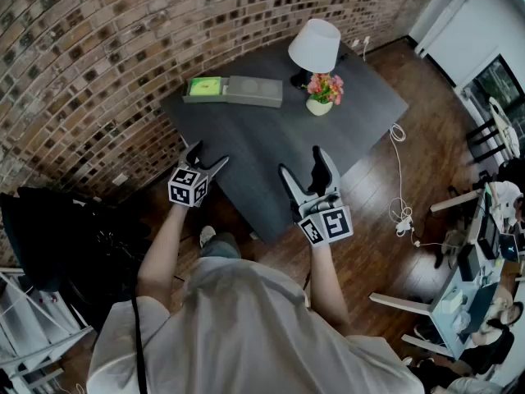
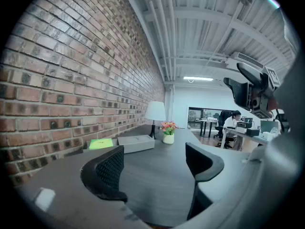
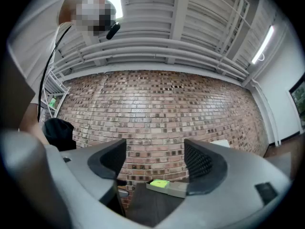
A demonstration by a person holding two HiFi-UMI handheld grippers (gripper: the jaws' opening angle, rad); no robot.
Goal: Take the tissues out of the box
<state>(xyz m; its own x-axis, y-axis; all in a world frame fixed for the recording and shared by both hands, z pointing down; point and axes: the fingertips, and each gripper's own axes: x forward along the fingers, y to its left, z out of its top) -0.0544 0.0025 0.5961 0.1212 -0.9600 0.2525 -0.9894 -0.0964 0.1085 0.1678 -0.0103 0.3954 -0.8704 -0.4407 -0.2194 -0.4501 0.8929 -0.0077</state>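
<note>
A long grey tissue box (image 1: 255,91) lies at the far side of the dark table (image 1: 271,150), next to the brick wall, with a flat green pack (image 1: 204,87) at its left end. The box (image 2: 136,142) and green pack (image 2: 101,143) also show in the left gripper view, and both appear far off in the right gripper view, the box (image 3: 176,189) beside the pack (image 3: 159,183). My left gripper (image 1: 207,154) (image 2: 155,163) hovers over the table's near corner, jaws apart and empty. My right gripper (image 1: 303,164) (image 3: 155,163) is held beside it, also open and empty. Both are well short of the box.
A white-shaded lamp (image 1: 314,46) and a small pot of flowers (image 1: 325,93) stand right of the box. A white cable (image 1: 400,183) trails on the wood floor at the right. A black bag (image 1: 45,228) sits left. Office desks with seated people are far right.
</note>
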